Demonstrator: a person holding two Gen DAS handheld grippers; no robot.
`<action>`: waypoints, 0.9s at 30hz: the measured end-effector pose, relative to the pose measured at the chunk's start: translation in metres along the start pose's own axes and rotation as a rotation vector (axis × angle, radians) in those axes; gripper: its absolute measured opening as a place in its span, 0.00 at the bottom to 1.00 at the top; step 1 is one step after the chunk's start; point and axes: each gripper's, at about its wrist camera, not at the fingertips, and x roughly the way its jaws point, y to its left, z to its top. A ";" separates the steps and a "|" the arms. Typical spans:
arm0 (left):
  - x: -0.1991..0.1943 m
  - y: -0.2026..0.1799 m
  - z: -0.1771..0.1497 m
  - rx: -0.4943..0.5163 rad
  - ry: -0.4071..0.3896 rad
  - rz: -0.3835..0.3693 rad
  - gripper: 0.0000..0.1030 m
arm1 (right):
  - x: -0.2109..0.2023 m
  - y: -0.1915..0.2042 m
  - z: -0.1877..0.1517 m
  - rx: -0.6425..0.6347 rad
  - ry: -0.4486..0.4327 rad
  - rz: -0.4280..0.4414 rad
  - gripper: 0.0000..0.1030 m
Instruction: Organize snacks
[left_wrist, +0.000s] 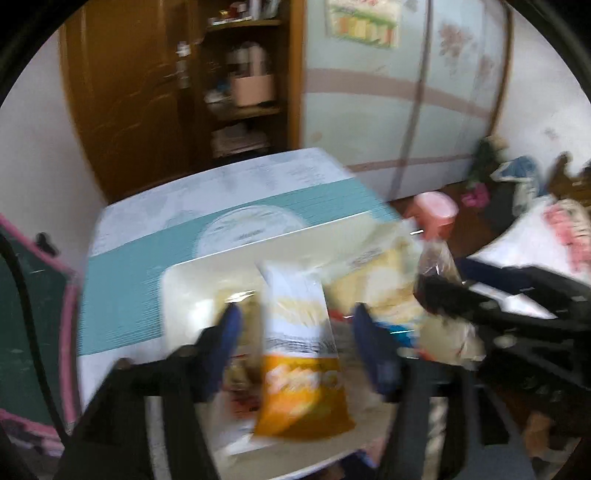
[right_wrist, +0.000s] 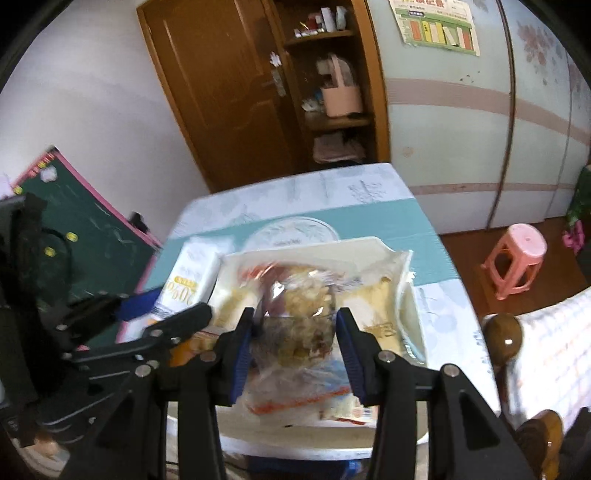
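Note:
A white tray (left_wrist: 184, 284) (right_wrist: 295, 246) holding several snack packets sits on a table with a teal and white cloth (left_wrist: 122, 280). In the left wrist view a white and orange packet (left_wrist: 299, 354) hangs steeply over the tray, between the blue pads of my left gripper (left_wrist: 299, 347). The pads stand wide and clear of it on both sides. My right gripper (right_wrist: 295, 350) is shut on a clear bag of mixed snacks (right_wrist: 299, 328) just above the tray. The white and orange packet (right_wrist: 192, 273) and the left gripper (right_wrist: 162, 314) show at that view's left.
A pink plastic stool (right_wrist: 517, 254) stands on the floor right of the table. A green board with a pink border (right_wrist: 85, 236) leans at the left. Behind the table are a wooden door and open shelves (right_wrist: 332, 92). A brown round post (right_wrist: 502, 336) and bedding lie at the right.

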 end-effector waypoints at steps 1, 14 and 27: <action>0.005 0.003 -0.001 -0.009 0.006 0.030 0.89 | 0.001 -0.002 -0.002 0.002 -0.017 -0.030 0.47; 0.015 0.011 -0.010 -0.043 -0.015 0.038 0.99 | 0.017 -0.011 -0.012 0.054 -0.035 -0.011 0.60; -0.012 0.011 -0.009 -0.048 -0.046 0.094 0.99 | 0.009 -0.008 -0.008 0.082 -0.048 0.025 0.60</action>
